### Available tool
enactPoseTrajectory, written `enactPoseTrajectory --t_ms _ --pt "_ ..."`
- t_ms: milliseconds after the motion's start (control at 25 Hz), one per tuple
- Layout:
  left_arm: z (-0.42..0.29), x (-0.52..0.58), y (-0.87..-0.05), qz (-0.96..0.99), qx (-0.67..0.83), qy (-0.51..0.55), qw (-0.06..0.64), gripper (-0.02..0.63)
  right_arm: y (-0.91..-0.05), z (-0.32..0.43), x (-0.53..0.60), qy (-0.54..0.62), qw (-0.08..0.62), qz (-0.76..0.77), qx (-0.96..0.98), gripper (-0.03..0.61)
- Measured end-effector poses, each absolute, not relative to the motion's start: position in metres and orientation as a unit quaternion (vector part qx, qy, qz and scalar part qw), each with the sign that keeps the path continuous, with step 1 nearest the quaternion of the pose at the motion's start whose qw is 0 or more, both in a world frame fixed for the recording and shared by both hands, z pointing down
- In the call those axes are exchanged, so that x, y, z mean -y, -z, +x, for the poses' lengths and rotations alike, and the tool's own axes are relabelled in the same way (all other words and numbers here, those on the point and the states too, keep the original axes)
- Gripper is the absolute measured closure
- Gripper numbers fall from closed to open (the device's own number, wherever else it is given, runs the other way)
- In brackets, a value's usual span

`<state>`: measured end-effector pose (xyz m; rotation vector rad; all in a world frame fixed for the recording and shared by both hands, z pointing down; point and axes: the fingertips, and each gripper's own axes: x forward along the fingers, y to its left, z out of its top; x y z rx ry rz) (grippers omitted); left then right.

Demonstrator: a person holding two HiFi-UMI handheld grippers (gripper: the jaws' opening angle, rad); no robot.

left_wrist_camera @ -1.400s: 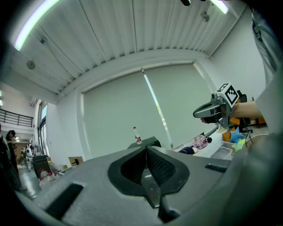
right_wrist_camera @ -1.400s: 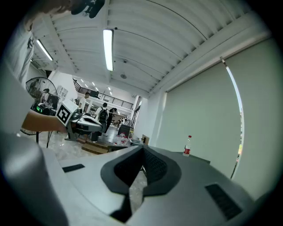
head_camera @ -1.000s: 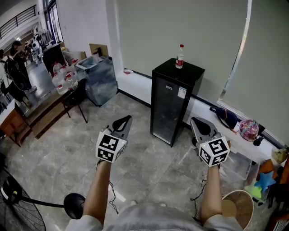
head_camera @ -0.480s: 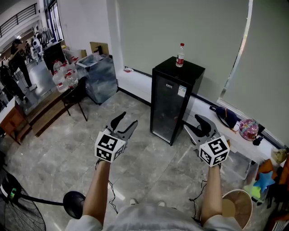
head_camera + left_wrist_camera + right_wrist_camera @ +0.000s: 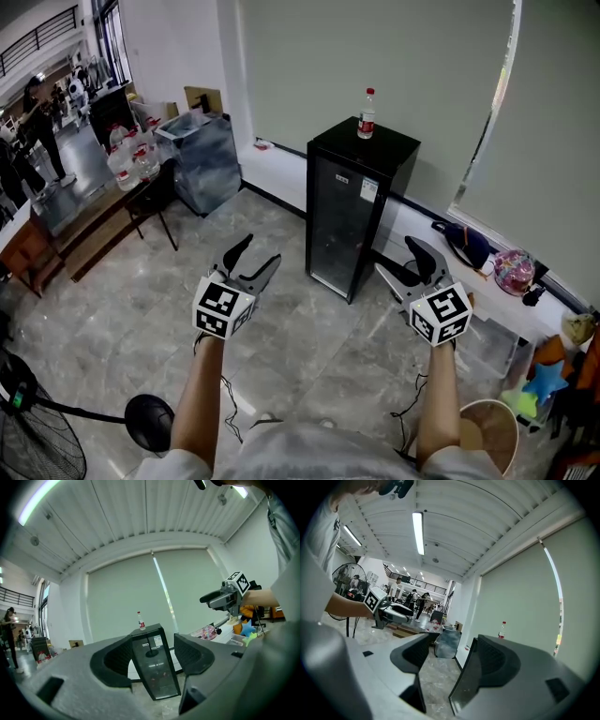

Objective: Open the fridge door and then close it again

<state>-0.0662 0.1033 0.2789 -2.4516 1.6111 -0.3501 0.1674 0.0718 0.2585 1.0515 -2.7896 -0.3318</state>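
Fridge point(image 5: 342, 220), door shut, on the floor well apart from the left gripper point(image 5: 258, 251) and right gripper point(image 5: 397, 255), whose empty jaws have just been opening wide; an abrupt door pull could topple the bottle point(image 5: 367, 114) on top.

Left gripper point(image 5: 260, 249) and right gripper point(image 5: 396, 255) held level over grey tiled floor point(image 5: 122, 319); jaws of both just been opening, now spread wide, nothing between them. Black fridge point(image 5: 342, 220) ahead, beyond tips and between two grippers, door shut (glass front dark). Bottle point(image 5: 367, 114) upright on fridge top. Chair point(image 5: 155, 199) and wrapped box point(image 5: 208, 164) well off to left gripper's left. Fan point(image 5: 37, 452) behind left gripper. Bucket point(image 5: 487, 433) behind right gripper
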Motion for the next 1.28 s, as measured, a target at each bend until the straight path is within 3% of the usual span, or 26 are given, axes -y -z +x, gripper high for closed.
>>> enactPoseTrajectory --t_ms 680,1280 --pt "-0.06 -0.037 -0.311 -0.812 -0.566 0.131 0.059 0.359 -0.284 0.203 0.013 0.102 0.09 0.362 0.922 0.273" --pt "-0.168 0.209 -0.322 -0.848 -0.508 0.137 0.063 0.359 -0.283 0.097 0.224 0.096 0.119 0.417 0.896 0.273"
